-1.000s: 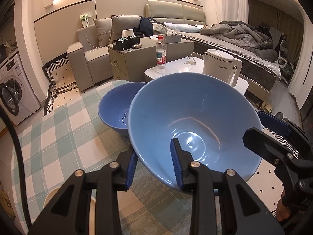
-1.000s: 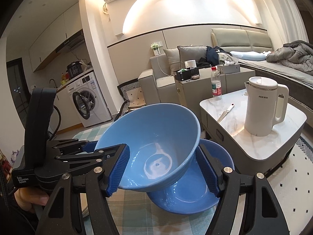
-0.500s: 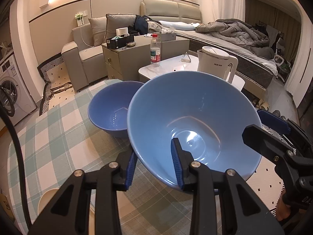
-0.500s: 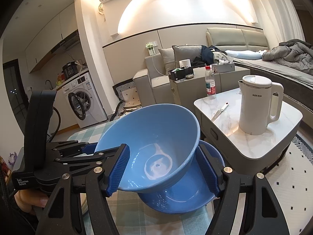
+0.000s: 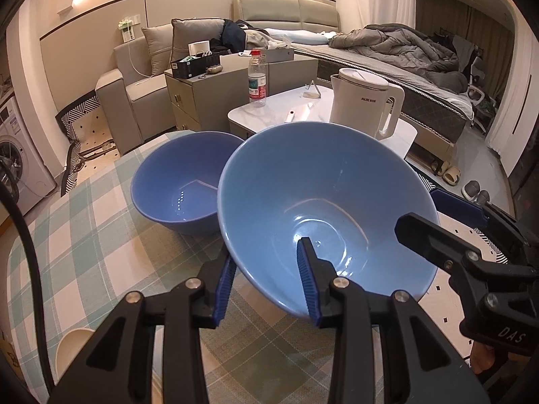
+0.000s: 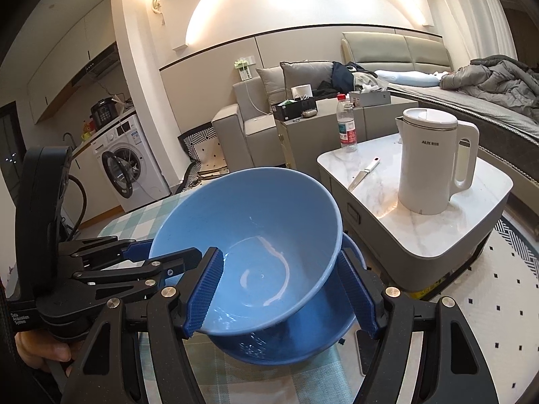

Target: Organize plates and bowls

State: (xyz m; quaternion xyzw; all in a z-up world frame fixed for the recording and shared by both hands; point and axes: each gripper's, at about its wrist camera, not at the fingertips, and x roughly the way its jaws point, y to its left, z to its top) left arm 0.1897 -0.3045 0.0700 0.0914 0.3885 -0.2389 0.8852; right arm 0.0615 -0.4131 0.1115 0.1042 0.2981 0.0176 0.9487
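Note:
A light blue bowl [image 5: 320, 202] hangs tilted between both grippers above the checked tablecloth [image 5: 84, 235]. My left gripper [image 5: 266, 282] straddles its near rim, one pad outside and one inside; its jaws are opening, with the pads still against the wall. My right gripper [image 6: 279, 293] holds the same bowl [image 6: 252, 235], its left pad inside and its right pad on the outer wall. A darker blue bowl [image 5: 175, 175] stands on the cloth just to the left. In the right wrist view this darker bowl [image 6: 269, 343] shows under the light one.
A white kettle [image 6: 427, 165], a water bottle [image 6: 347, 124] and a knife [image 6: 363, 175] are on a marble side table [image 6: 438, 229] beyond the cloth's far edge. A cream dish rim [image 5: 72, 346] shows at the near left. A sofa and a bed stand behind.
Both grippers have sunk a little with the light blue bowl, which now covers more of the darker bowl in the right wrist view. The left pads stand slightly wider apart.

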